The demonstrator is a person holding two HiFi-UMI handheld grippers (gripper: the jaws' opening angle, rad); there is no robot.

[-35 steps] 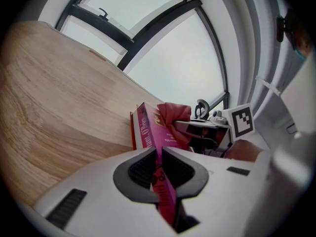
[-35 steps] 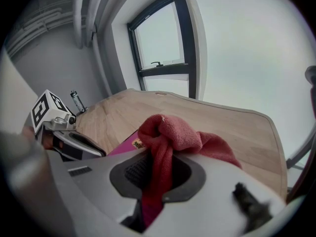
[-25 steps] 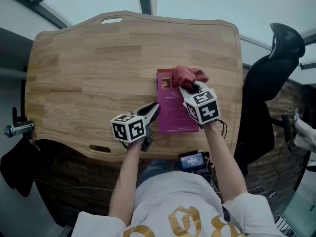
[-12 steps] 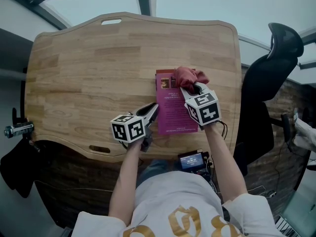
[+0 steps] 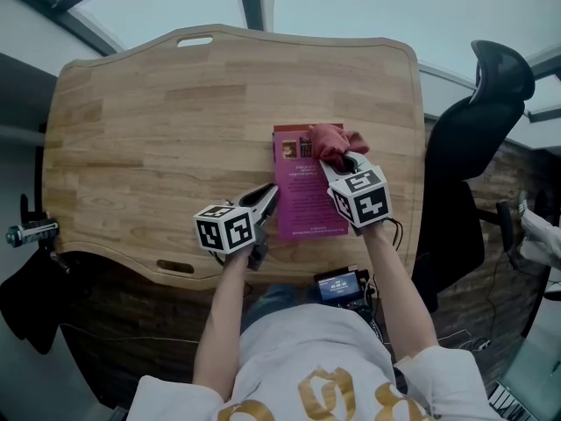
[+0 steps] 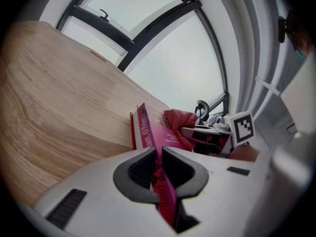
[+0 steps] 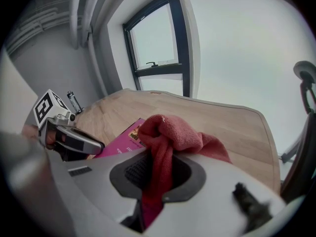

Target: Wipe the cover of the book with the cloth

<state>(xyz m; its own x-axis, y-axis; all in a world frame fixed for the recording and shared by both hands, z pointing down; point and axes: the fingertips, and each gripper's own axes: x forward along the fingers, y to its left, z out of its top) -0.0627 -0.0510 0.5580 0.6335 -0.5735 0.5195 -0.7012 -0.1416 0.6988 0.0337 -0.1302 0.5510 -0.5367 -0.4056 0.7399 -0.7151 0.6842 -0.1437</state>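
Note:
A magenta book (image 5: 307,187) lies flat near the front right of the wooden table (image 5: 158,121). My left gripper (image 5: 270,198) is shut on the book's left edge, and the left gripper view shows the cover (image 6: 150,132) pinched between the jaws. My right gripper (image 5: 337,160) is shut on a bunched red cloth (image 5: 333,141), which rests on the book's far right corner. In the right gripper view the cloth (image 7: 165,135) bulges out of the jaws above the book (image 7: 121,139).
A black office chair (image 5: 478,121) stands right of the table. A small device with a lit screen (image 5: 342,285) hangs below the table's front edge. The table has a handle slot (image 5: 195,40) at the far edge. Windows lie beyond.
The right gripper and cloth have shifted slightly toward the near side along the book's top right corner. The left gripper keeps its hold on the book's edge.

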